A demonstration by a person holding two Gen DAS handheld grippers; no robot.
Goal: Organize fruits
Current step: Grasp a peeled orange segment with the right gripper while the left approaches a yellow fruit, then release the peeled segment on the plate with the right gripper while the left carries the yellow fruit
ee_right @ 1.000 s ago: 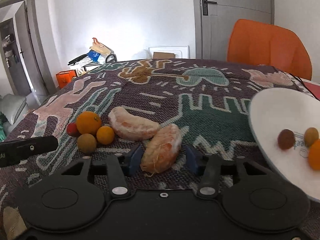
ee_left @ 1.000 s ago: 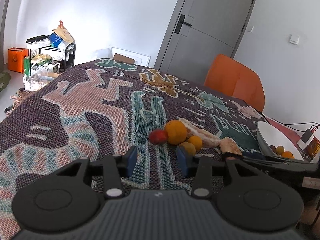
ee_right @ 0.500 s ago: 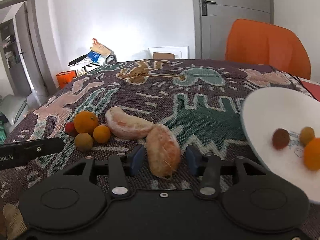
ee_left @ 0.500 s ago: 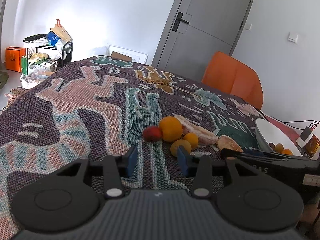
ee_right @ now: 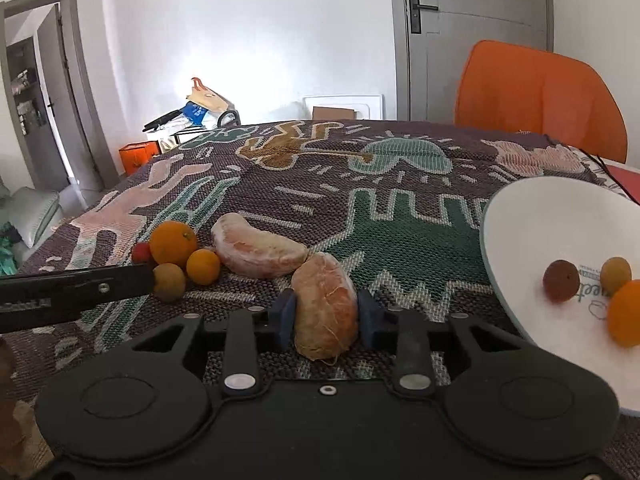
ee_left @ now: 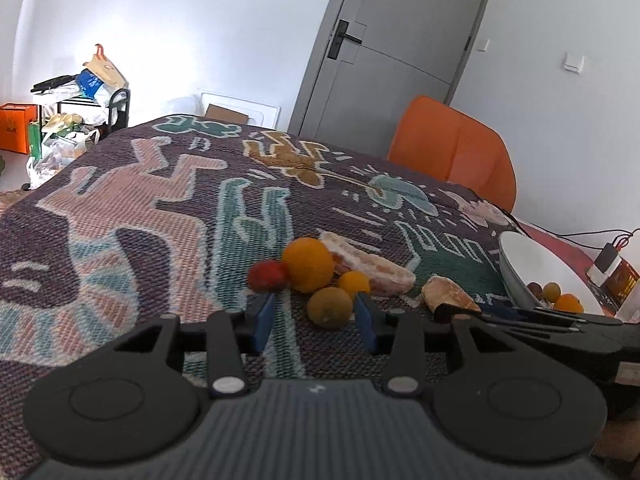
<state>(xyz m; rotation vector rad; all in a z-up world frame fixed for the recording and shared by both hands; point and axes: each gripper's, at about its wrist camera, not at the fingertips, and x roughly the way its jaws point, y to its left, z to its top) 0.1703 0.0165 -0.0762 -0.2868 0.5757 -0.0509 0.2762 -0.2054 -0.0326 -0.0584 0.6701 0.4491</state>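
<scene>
The right tool (ee_right: 326, 318) has just been closing its jaws, and now they are pressing on both flanks of the near pomelo wedge (ee_right: 325, 304), which is lying on the table (ee_right: 400, 232) just left of the white bowl (ee_right: 532, 208). I judge this wedge is soft and rather light; its thin membrane is looking fragile, with loose fibres hanging at the near end, so a hard squeeze is probably going to tear it or press out juice. Holding it across the thick middle, as now, seems the safest place. It may also sag at the ends when it is going up.

The left tool (ee_left: 314, 316) is standing with its jaws apart and nothing clamped. A small greenish fruit (ee_left: 330, 307) is sitting just ahead of its tips, beside a big orange (ee_left: 308, 265), a small orange (ee_left: 354, 283) and a red fruit (ee_left: 267, 275). These round ones are firmer but are likely rolling easily.

The right view is showing the grip itself and three fruits already lying in the bowl. The left view is showing the wedge only partly, behind the right tool, but it is giving the second wedge (ee_left: 372, 270) behind the oranges and a cabled device (ee_left: 606, 265) beyond the bowl.
</scene>
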